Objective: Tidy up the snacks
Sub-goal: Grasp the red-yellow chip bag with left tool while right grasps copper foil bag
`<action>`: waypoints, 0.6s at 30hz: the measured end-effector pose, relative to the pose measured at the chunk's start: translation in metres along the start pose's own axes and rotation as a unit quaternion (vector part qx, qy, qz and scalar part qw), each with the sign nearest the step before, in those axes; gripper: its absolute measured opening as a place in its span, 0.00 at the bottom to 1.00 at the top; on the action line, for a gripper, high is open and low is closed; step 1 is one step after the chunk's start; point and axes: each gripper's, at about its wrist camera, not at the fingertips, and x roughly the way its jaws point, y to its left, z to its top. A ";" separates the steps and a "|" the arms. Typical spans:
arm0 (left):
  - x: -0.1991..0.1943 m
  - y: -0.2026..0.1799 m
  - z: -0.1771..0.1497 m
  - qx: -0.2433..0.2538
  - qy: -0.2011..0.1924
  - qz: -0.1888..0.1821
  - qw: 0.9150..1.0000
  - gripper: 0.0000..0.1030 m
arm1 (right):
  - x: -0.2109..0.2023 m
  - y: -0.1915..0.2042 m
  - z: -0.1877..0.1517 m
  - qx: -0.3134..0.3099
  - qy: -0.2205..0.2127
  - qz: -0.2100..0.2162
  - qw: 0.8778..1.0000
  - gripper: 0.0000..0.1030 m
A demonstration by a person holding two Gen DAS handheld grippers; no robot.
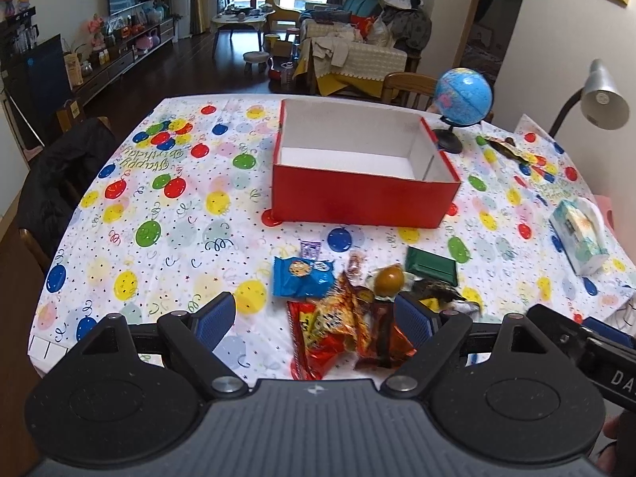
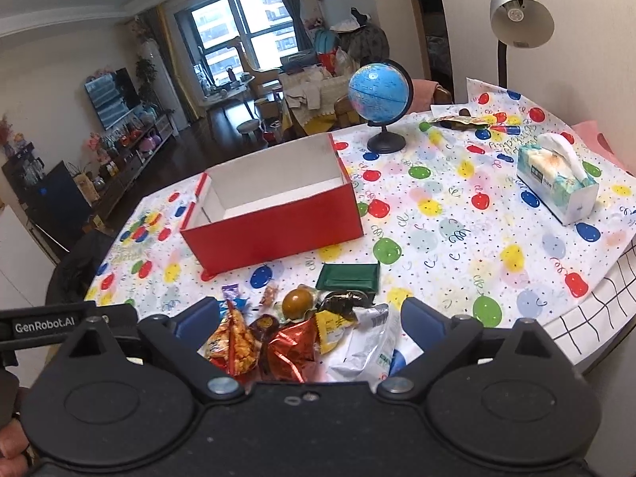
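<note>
A red box (image 1: 365, 194) (image 2: 278, 222) with a white inside stands open and empty on the balloon tablecloth. In front of it lies a pile of snacks: a blue cookie pack (image 1: 302, 274), red-orange packets (image 1: 330, 330) (image 2: 234, 342), a brown egg (image 1: 389, 280) (image 2: 297, 302), a green pack (image 1: 431, 266) (image 2: 349, 276), a red foil packet (image 2: 288, 351) and a white pouch (image 2: 365, 346). My left gripper (image 1: 316, 318) hangs open over the pile's left part. My right gripper (image 2: 310, 328) hangs open over its right part. Neither holds anything.
A globe (image 1: 463, 97) (image 2: 379, 89) stands behind the box, with a lamp (image 1: 602, 97) (image 2: 516, 20) to its right. A tissue box (image 1: 580, 234) (image 2: 556, 183) and a loose wrapper (image 2: 457, 122) lie at the right. A chair with a black jacket (image 1: 59, 183) sits at the left edge.
</note>
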 end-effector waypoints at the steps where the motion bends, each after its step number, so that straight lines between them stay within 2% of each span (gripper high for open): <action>1: 0.007 0.003 0.000 -0.002 0.005 -0.001 1.000 0.85 | 0.006 0.000 0.000 -0.001 0.002 -0.003 1.000 0.93; 5: 0.038 0.012 0.001 -0.002 0.036 -0.014 0.999 0.85 | 0.030 -0.001 -0.004 0.001 0.025 -0.007 1.000 0.87; 13: 0.090 0.017 0.002 0.005 0.099 -0.033 0.995 0.85 | 0.076 0.004 -0.020 -0.013 0.086 0.002 0.996 0.83; 18: 0.120 0.017 0.002 0.004 0.136 -0.026 0.990 0.85 | 0.104 0.015 -0.032 -0.041 0.133 0.011 0.990 0.82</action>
